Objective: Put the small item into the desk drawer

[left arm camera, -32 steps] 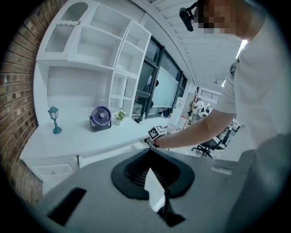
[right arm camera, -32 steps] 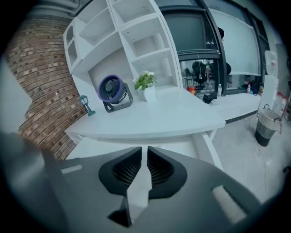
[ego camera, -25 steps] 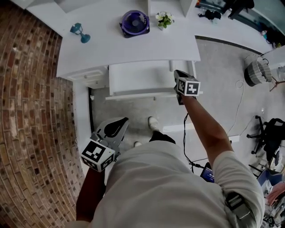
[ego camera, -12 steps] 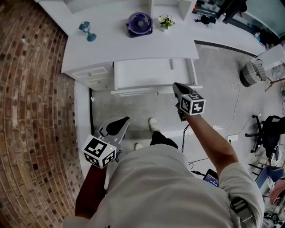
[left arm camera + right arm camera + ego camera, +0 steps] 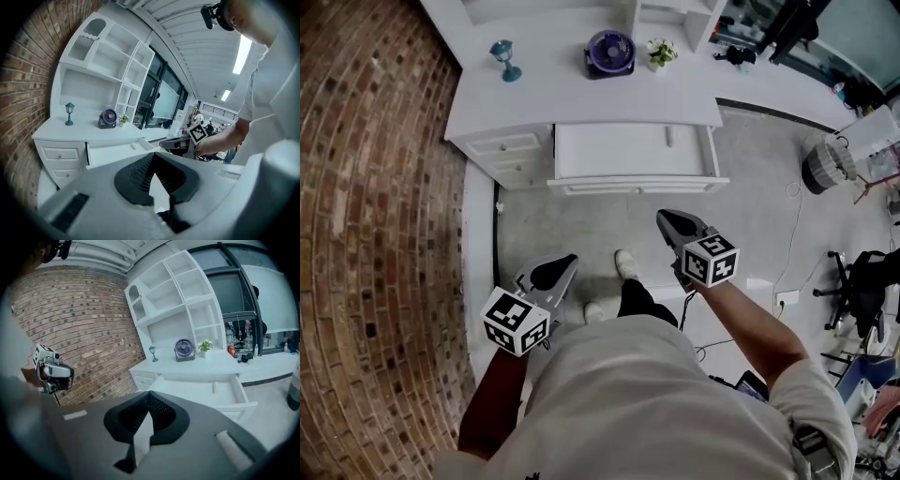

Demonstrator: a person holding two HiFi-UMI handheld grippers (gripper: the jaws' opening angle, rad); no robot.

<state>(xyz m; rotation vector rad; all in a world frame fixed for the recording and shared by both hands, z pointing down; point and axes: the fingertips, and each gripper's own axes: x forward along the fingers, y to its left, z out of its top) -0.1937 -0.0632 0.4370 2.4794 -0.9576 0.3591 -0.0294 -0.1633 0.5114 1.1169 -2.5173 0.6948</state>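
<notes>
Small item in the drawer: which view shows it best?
Head view: it looks straight down into the open drawer, with the small item whole and unobstructed near the right side. The right gripper view shows it at a slant; the left gripper view shows it tiny and faint.

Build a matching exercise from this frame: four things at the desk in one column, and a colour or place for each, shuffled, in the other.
Things
A. lamp figurine
B. fan
C. potted plant
D. small white item

Colour or place
1. purple
2. lying in the open drawer
3. teal
4. green leaves, standing just right of the fan in the head view

Pairs: A-3, B-1, C-4, D-2
</notes>
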